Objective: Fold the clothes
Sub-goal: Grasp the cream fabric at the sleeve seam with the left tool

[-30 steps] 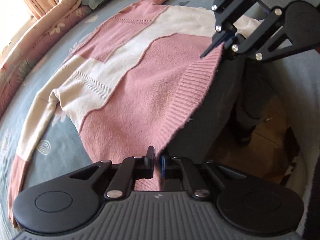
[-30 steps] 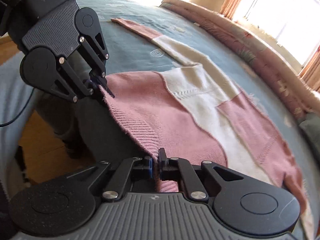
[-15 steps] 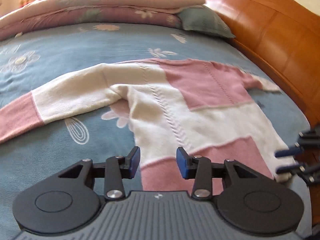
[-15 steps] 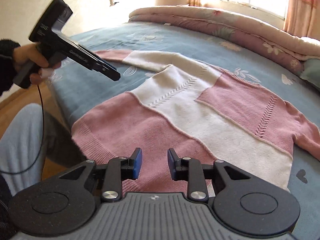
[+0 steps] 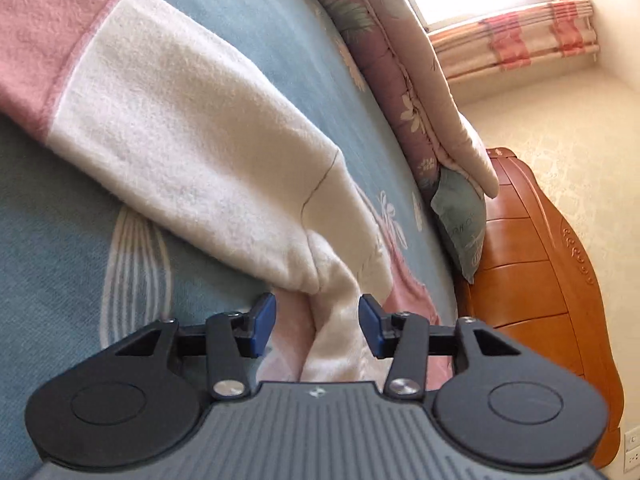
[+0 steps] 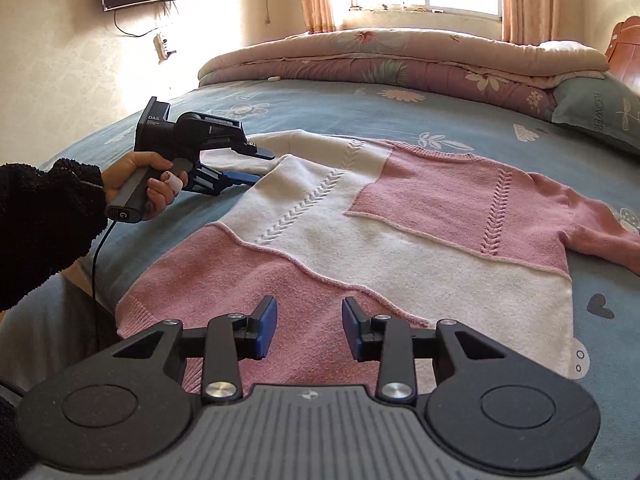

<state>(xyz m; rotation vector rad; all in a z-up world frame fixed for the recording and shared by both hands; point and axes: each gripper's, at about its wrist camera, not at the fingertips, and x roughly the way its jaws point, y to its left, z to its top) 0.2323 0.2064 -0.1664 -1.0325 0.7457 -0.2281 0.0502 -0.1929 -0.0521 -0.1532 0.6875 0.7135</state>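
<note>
A pink and cream knit sweater (image 6: 360, 224) lies spread flat on the blue bedspread. My right gripper (image 6: 308, 326) hovers over its pink hem, jaws opening, nothing pressed between them. In the right wrist view my left gripper (image 6: 250, 166), held in a hand with a black sleeve, is rolled on its side at the sweater's left armpit. In the left wrist view my left gripper (image 5: 318, 326) is opening, with the cream fabric where the sleeve (image 5: 192, 148) joins the body lying between the fingers, not pinched.
A folded floral quilt (image 6: 400, 60) and a pillow (image 6: 596, 108) lie along the far side of the bed. A wooden headboard (image 5: 540, 272) stands at the right. The bed's near-left edge drops to the floor by the person's legs (image 6: 48, 320).
Both grippers let go of the pink hem and opened. The sweater now lies flat. My left gripper swung left to the sleeve's armpit and rolled onto its side.
</note>
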